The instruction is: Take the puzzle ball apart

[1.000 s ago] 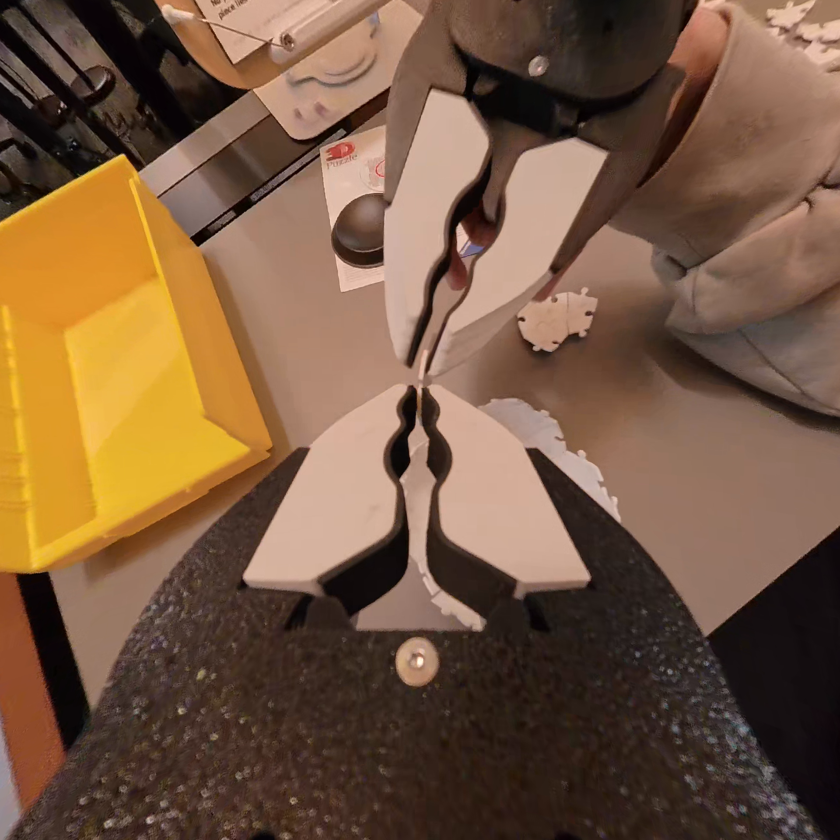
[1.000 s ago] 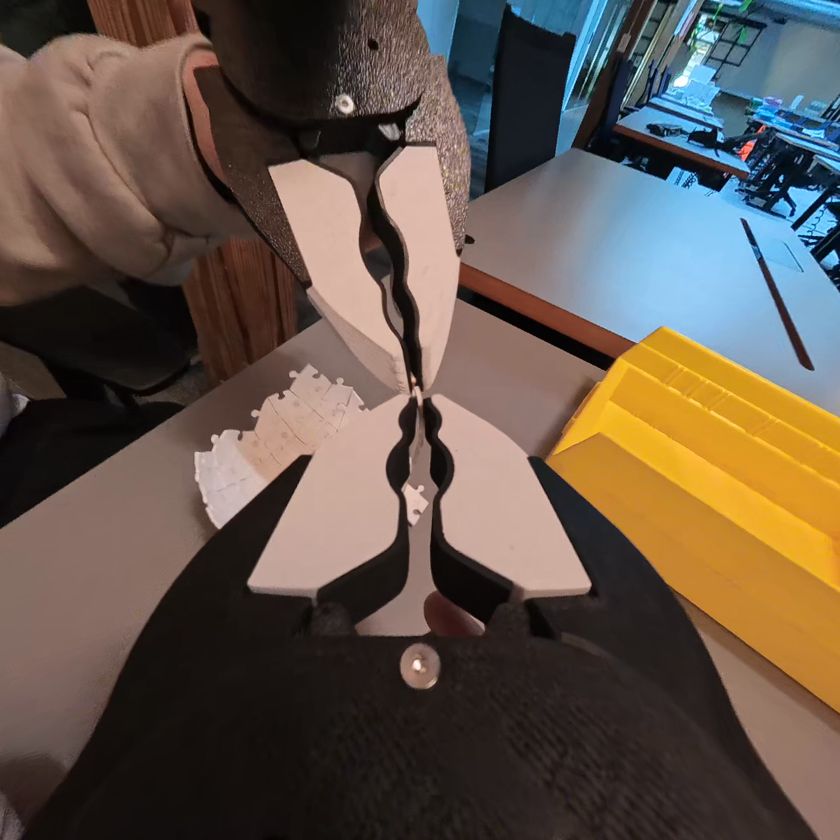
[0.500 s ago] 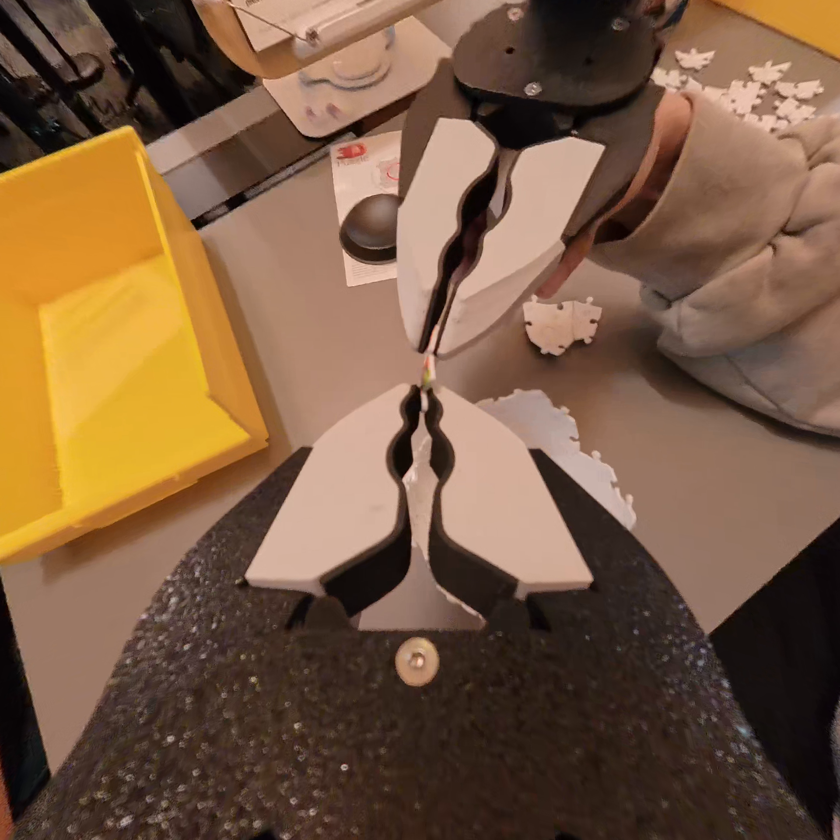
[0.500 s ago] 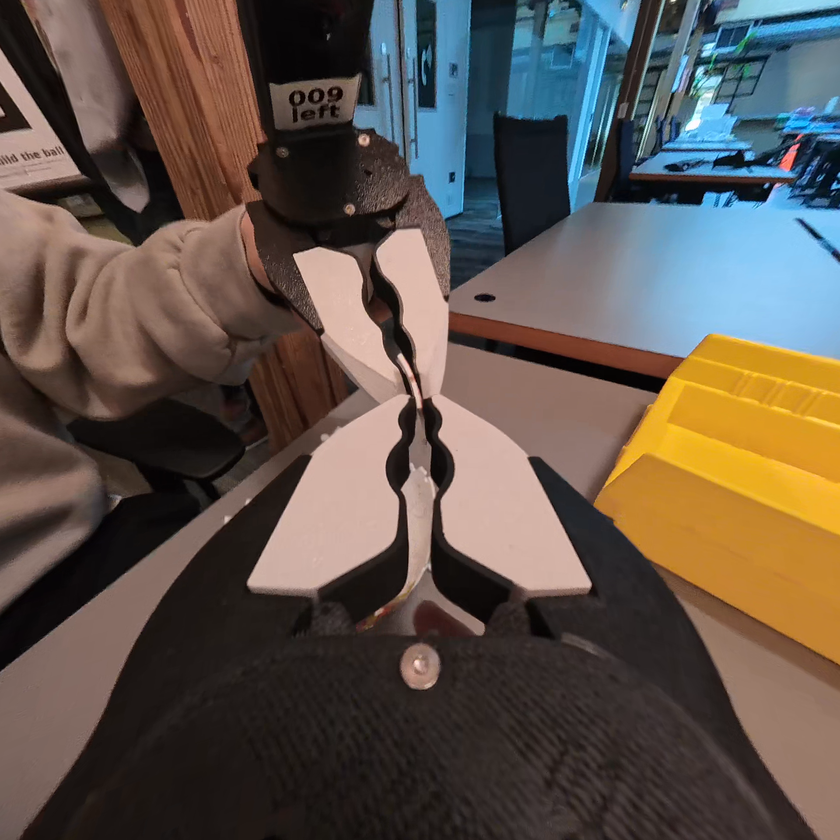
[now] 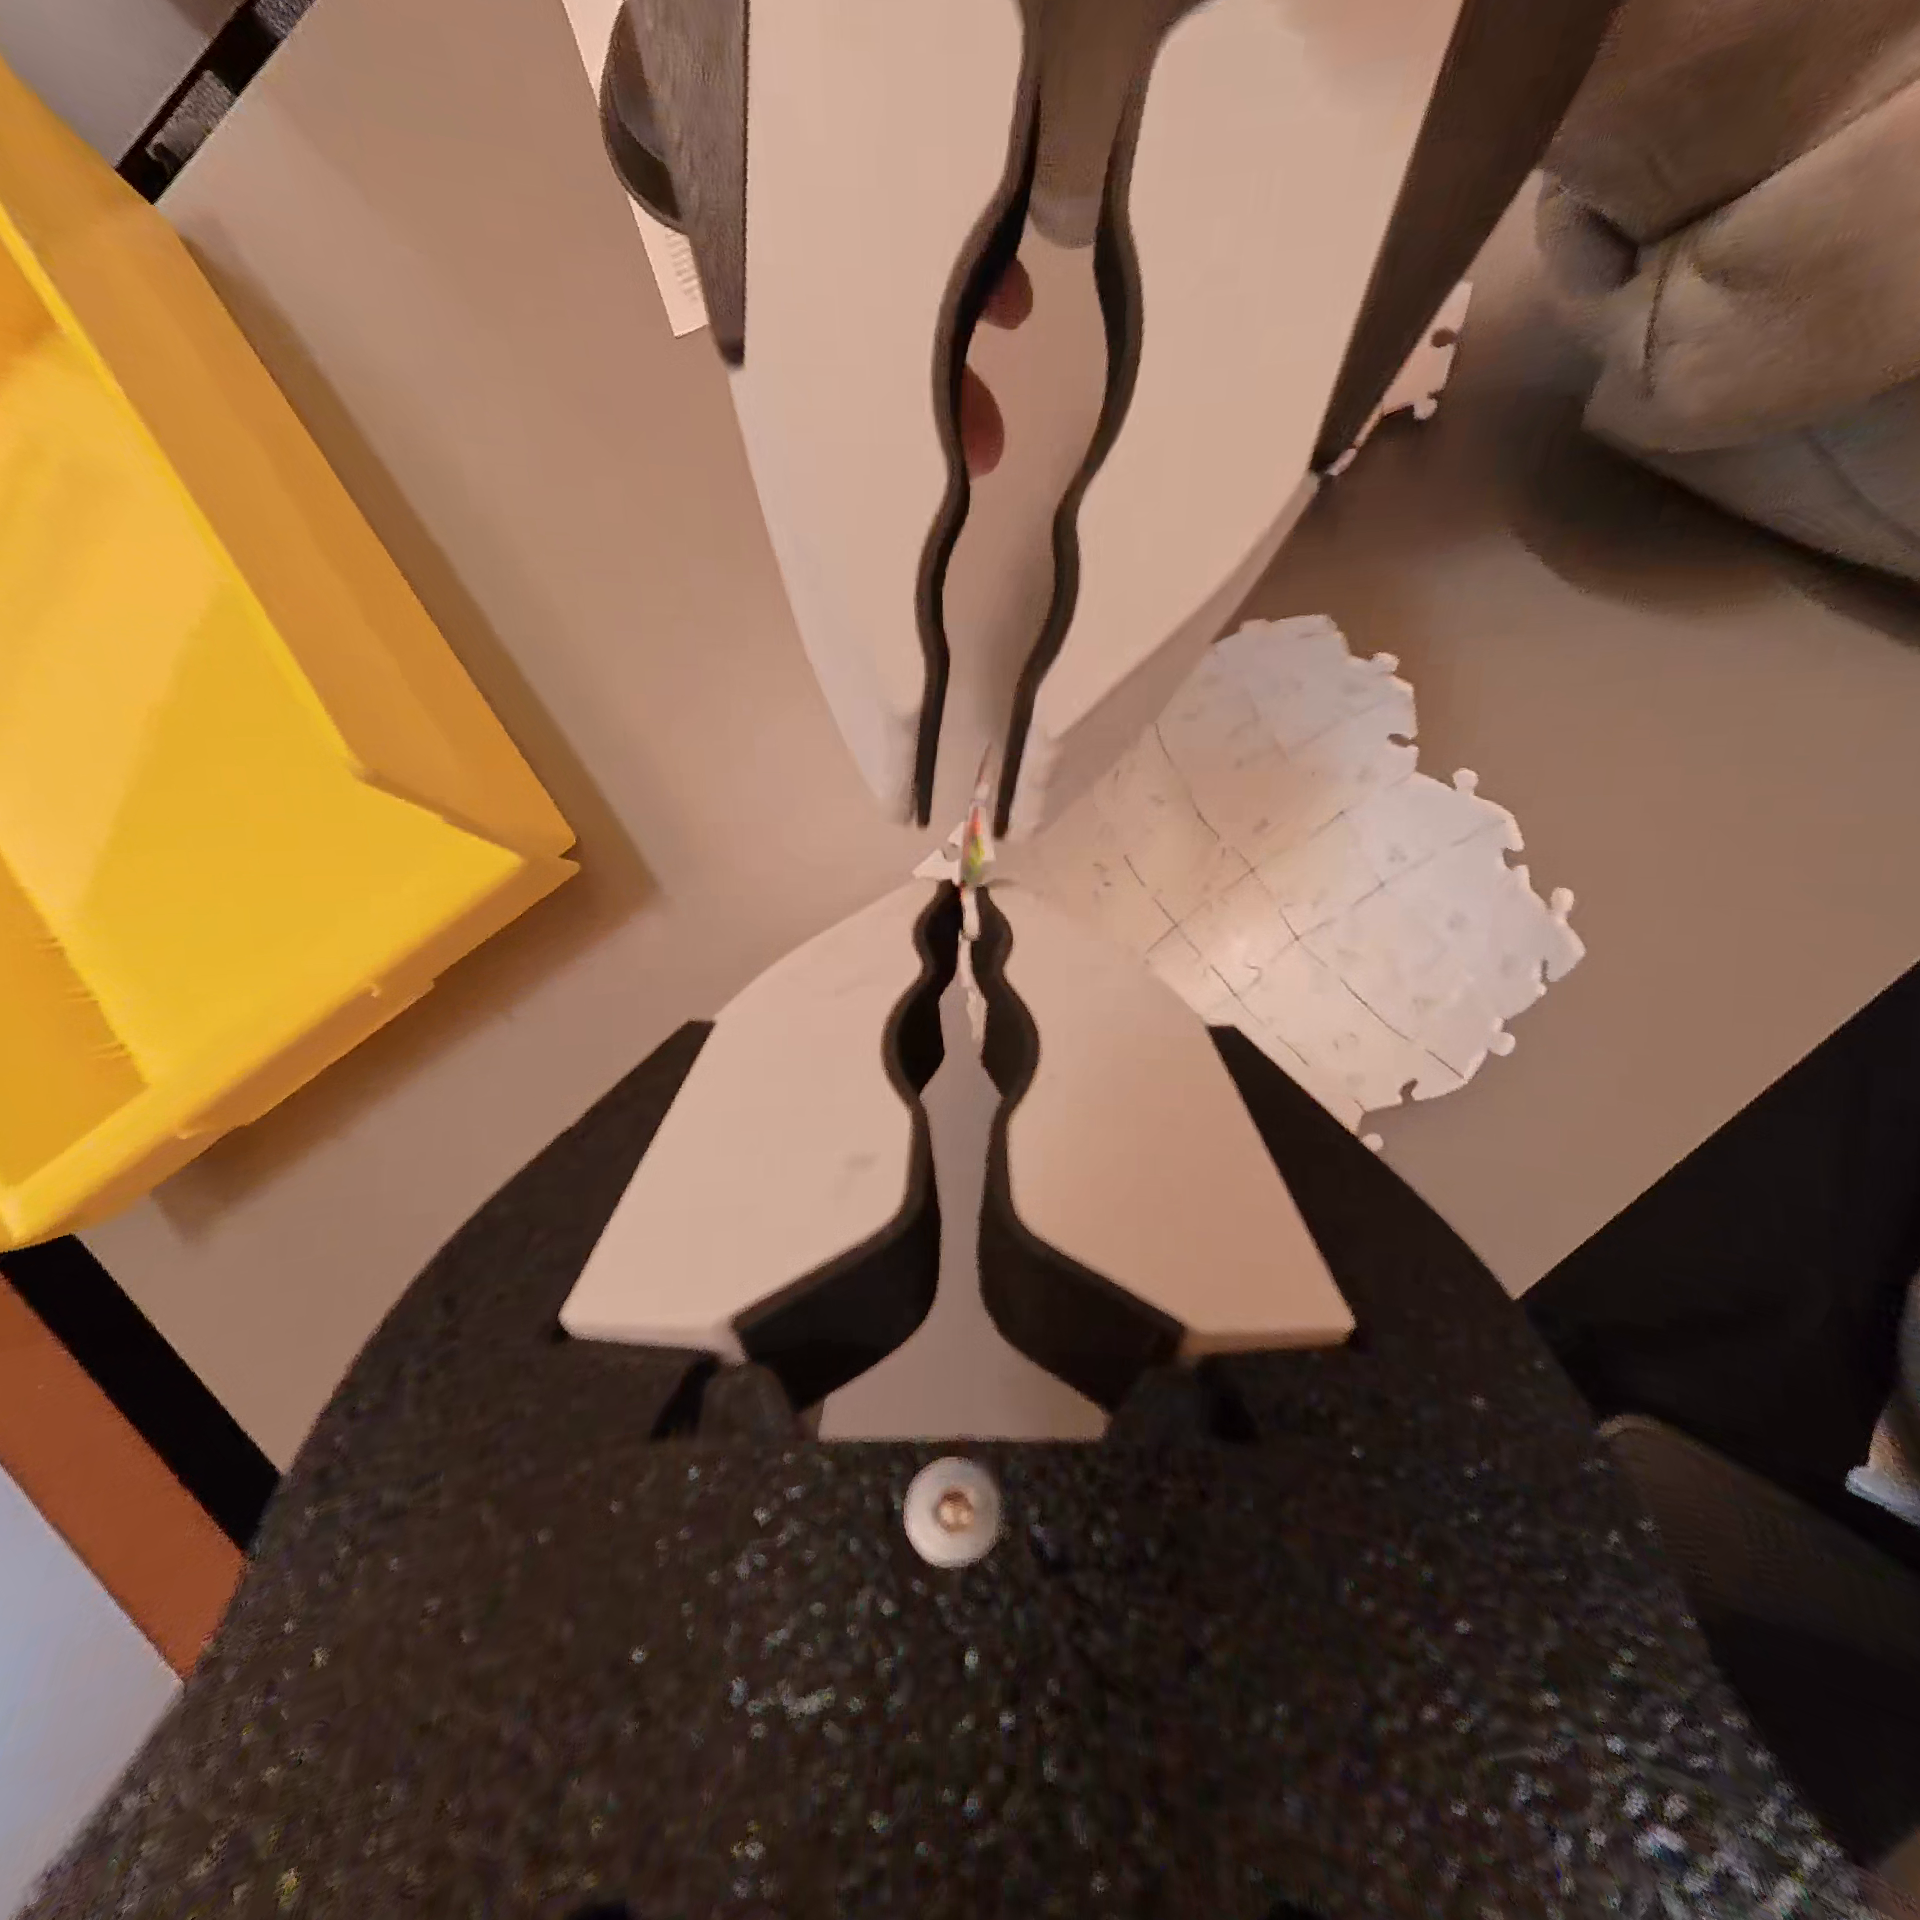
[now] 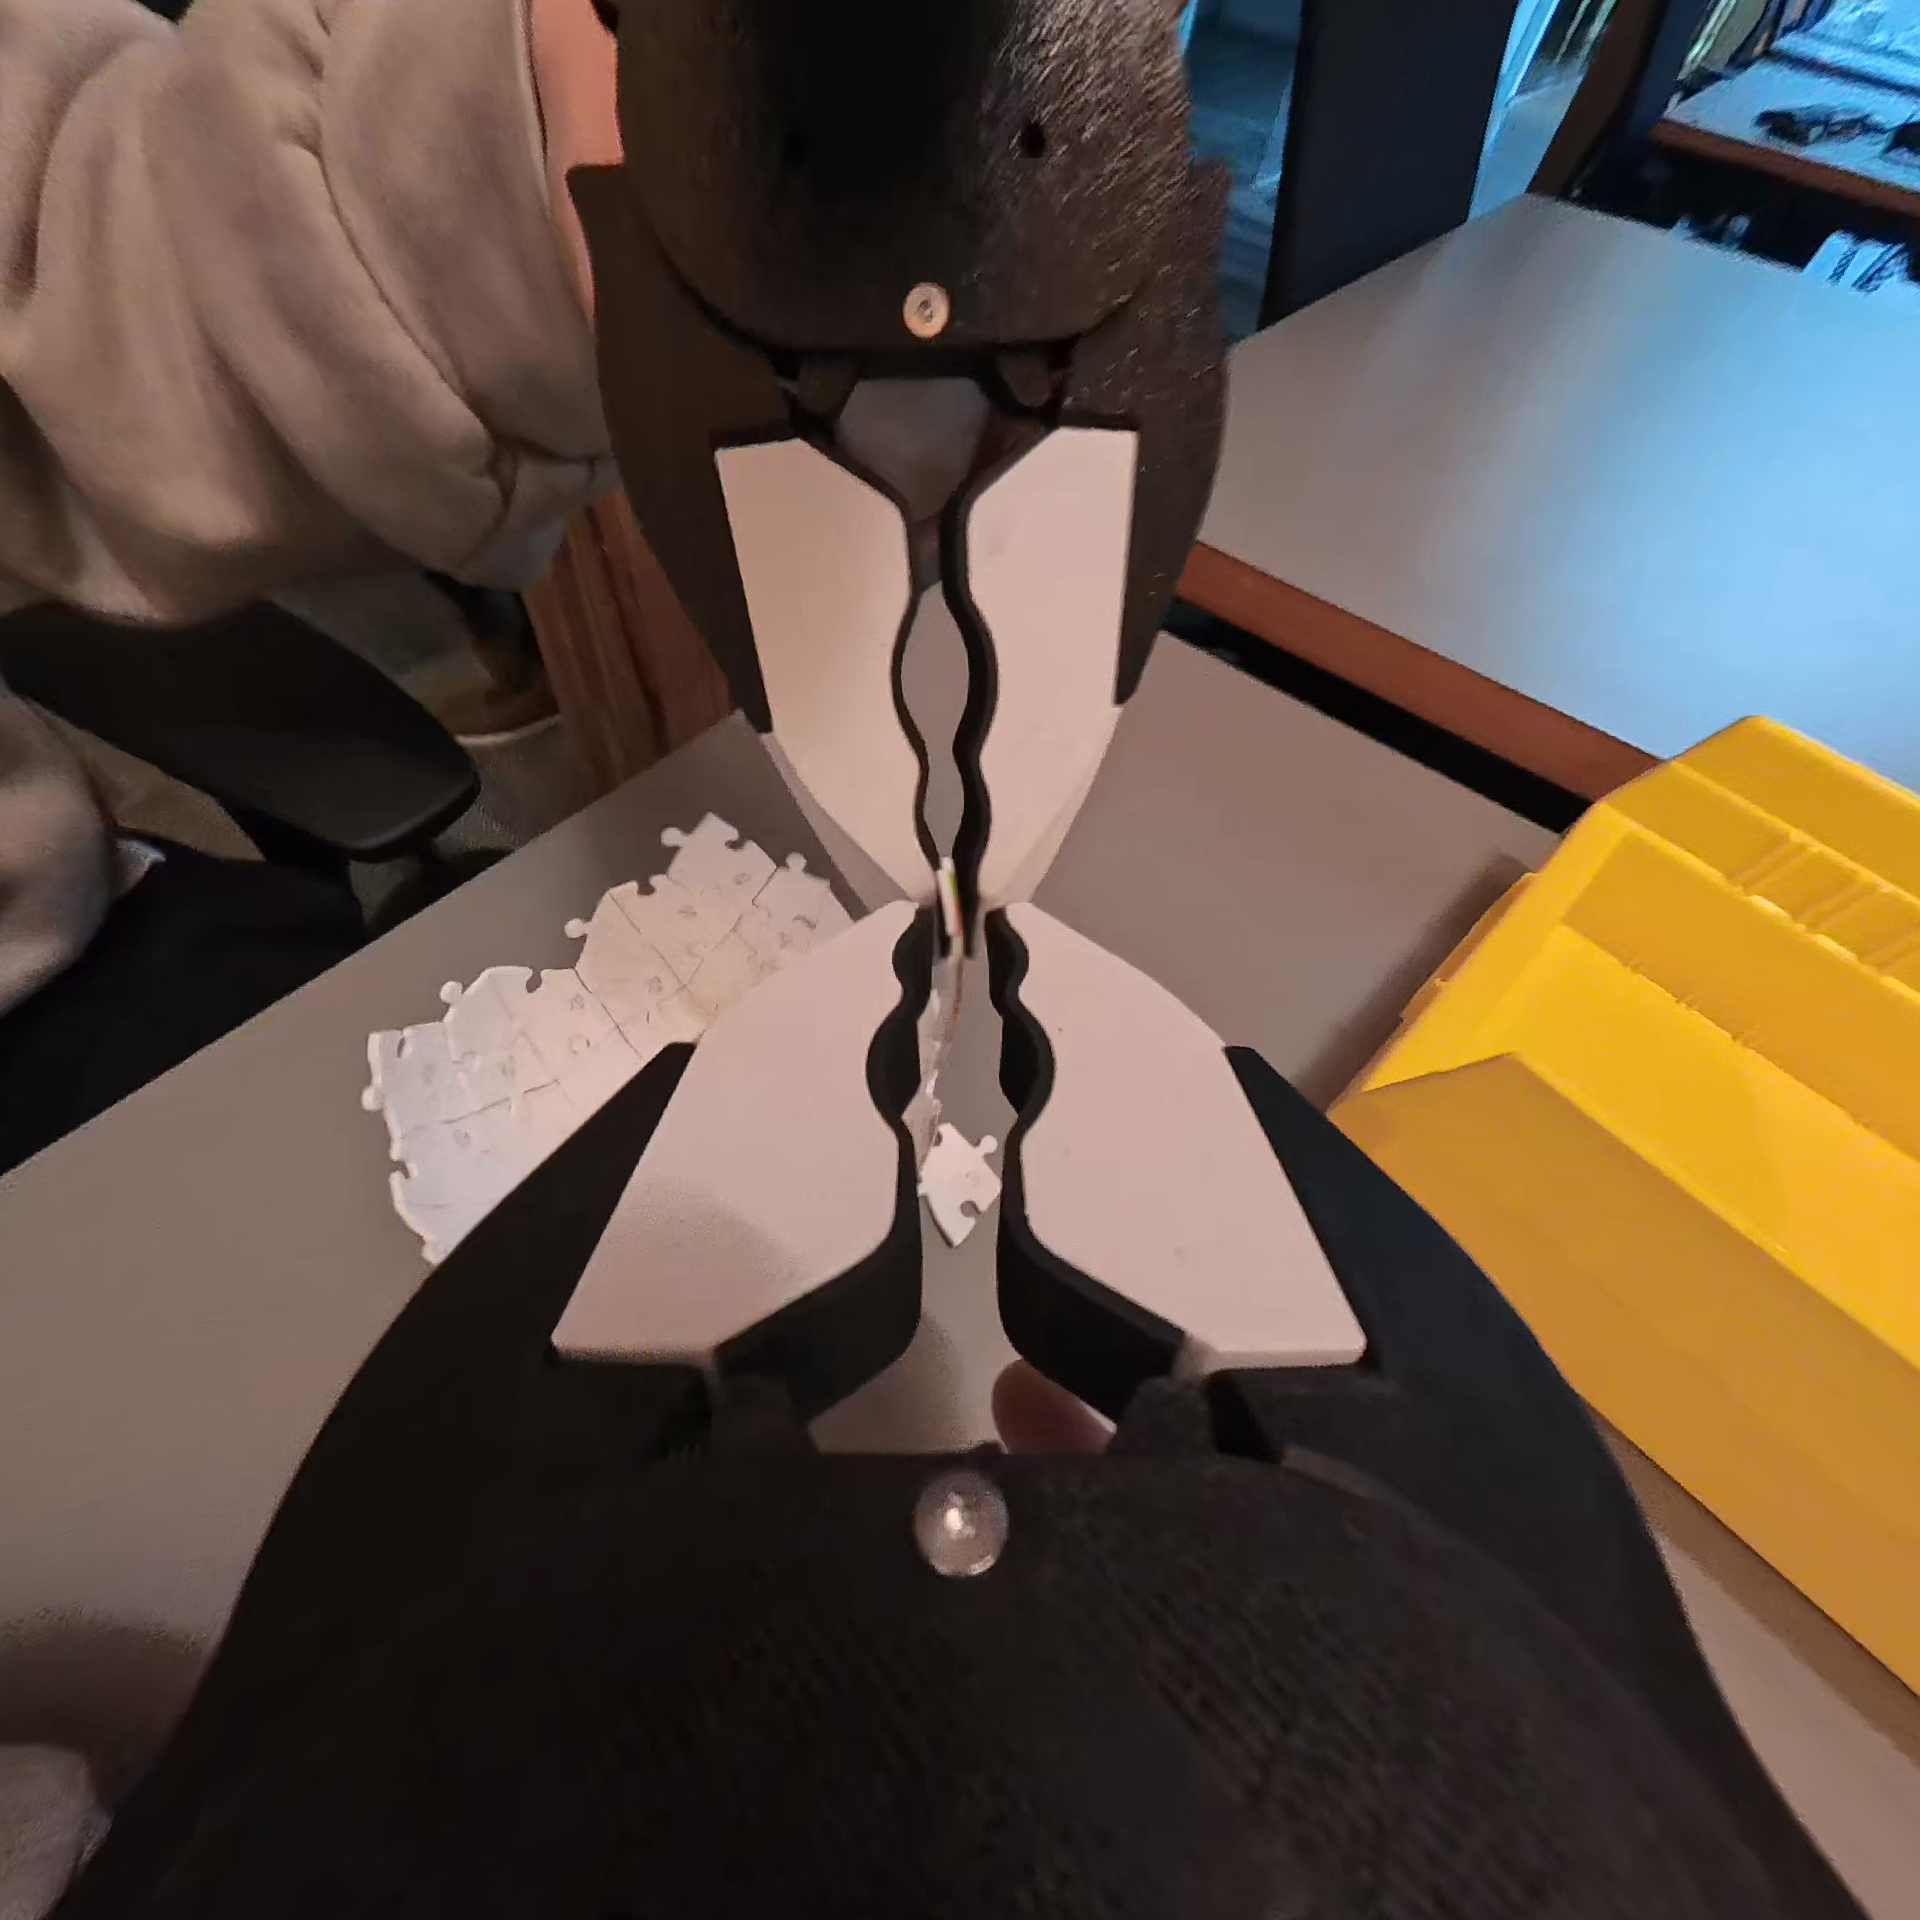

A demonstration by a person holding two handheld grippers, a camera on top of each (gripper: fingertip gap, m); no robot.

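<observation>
Left gripper: your left gripper (image 5: pixel 966 914) meets the other one tip to tip above the table; its jaws are drawn in narrow, pinching the thin puzzle strip (image 5: pixel 975 862) at the very tips.
Right gripper: your right gripper (image 6: pixel 951 935) points the opposite way, nose to nose with the left; its jaws stand a little apart at the tips, and you cannot tell for certain whether they press the strip or only flank it.
Puzzle strip: a few joined pieces seen edge-on, white with a trace of colour, held in the air between the two sets of tips; in the right wrist view a single piece (image 6: pixel 961 1179) dangles from it between your right fingers.
Puzzle shell: a curved white sheet of joined pieces (image 5: pixel 1309 894) lies on the table just beside the grippers, blank side up, jagged tabs along its rim.
Table: grey top (image 6: pixel 208 1226), with a brown edge.
Yellow bin: an open yellow bin (image 5: pixel 208 810) sits on the table on your left gripper's left side, near but not touching the shell.
Sleeve: a pale grey sleeve (image 6: pixel 260 291) runs behind the left gripper.
</observation>
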